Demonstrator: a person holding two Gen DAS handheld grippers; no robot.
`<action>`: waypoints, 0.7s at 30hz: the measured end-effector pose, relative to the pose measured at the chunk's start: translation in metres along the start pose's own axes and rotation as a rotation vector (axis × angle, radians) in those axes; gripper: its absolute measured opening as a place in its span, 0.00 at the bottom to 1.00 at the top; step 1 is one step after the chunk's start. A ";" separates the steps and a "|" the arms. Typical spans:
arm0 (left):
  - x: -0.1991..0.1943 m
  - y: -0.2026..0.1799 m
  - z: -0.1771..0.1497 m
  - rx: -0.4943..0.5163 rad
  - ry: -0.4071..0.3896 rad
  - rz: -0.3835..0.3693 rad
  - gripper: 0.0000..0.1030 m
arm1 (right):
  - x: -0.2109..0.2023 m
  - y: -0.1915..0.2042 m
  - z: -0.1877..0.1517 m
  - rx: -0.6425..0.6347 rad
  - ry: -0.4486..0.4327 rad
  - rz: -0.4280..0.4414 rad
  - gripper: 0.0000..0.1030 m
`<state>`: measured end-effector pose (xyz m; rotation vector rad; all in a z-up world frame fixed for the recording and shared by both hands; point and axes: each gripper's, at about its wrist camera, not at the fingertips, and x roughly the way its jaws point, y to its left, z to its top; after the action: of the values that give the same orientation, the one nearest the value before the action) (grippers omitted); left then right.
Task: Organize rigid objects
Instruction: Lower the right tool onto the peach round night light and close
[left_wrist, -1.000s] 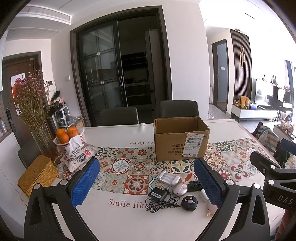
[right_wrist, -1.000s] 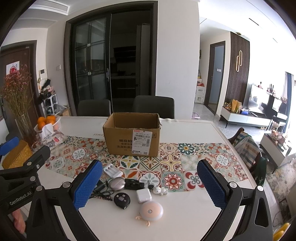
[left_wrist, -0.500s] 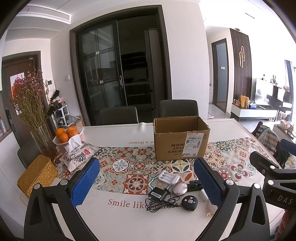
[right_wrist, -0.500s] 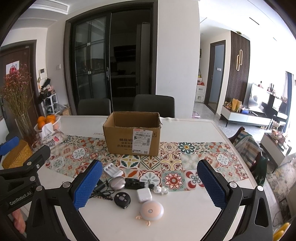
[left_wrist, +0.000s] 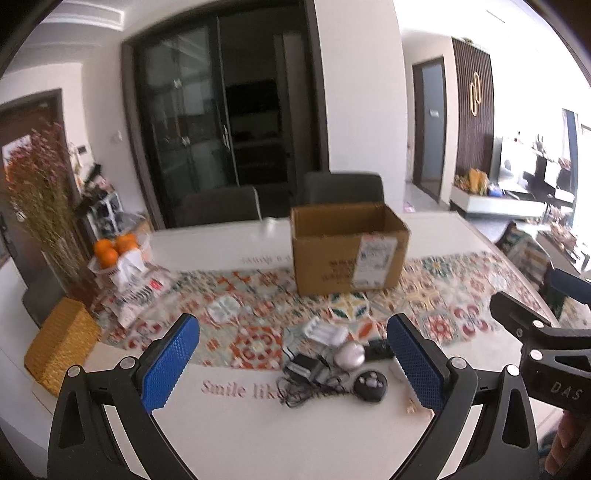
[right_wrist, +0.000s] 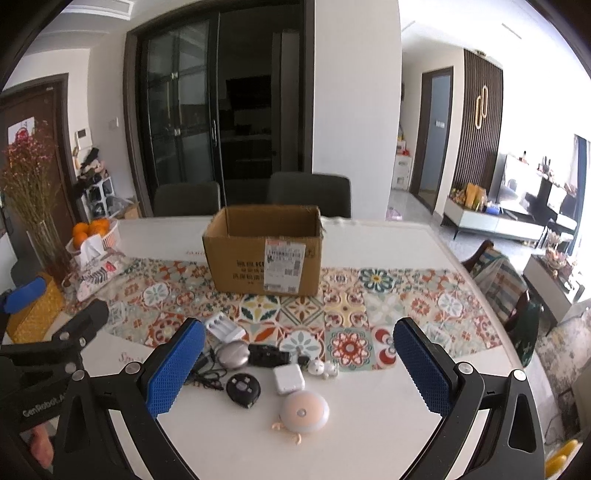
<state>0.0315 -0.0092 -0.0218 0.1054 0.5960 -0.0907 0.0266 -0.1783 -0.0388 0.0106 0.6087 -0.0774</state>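
An open cardboard box (right_wrist: 264, 254) (left_wrist: 347, 251) stands on the patterned runner. In front of it lies a cluster of small items: a white battery charger (right_wrist: 223, 326) (left_wrist: 325, 332), a grey oval case (right_wrist: 232, 354) (left_wrist: 350, 355), a black charger with cable (left_wrist: 304, 369), a black round gadget (right_wrist: 242, 387) (left_wrist: 370, 384), a black block (right_wrist: 267, 356), a white cube adapter (right_wrist: 289, 379), white earbuds (right_wrist: 323, 368) and a round pinkish lamp (right_wrist: 303, 410). My left gripper (left_wrist: 293, 363) and right gripper (right_wrist: 299, 365) are open and empty, held above the table's near edge.
A wicker box (left_wrist: 61, 350), a tissue pack (left_wrist: 136, 291), a bowl of oranges (left_wrist: 114, 249) and a vase of dried flowers (left_wrist: 44, 206) stand at the left. Two chairs (right_wrist: 308, 194) stand behind the white table (right_wrist: 369, 424).
Both grippers have shifted; the left view is now blurred and the cluster has slid slightly left and up in it. Nothing was grasped.
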 end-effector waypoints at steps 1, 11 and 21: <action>0.005 -0.001 -0.002 0.004 0.024 -0.004 1.00 | 0.004 -0.001 -0.002 0.003 0.021 0.000 0.99; 0.045 -0.019 -0.021 0.060 0.149 0.013 1.00 | 0.059 -0.013 -0.024 0.011 0.235 0.013 0.99; 0.092 -0.034 -0.049 0.099 0.270 -0.003 1.00 | 0.118 -0.018 -0.063 0.014 0.441 0.065 0.98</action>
<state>0.0764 -0.0418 -0.1163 0.2150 0.8611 -0.1097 0.0864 -0.2023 -0.1575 0.0620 1.0478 -0.0151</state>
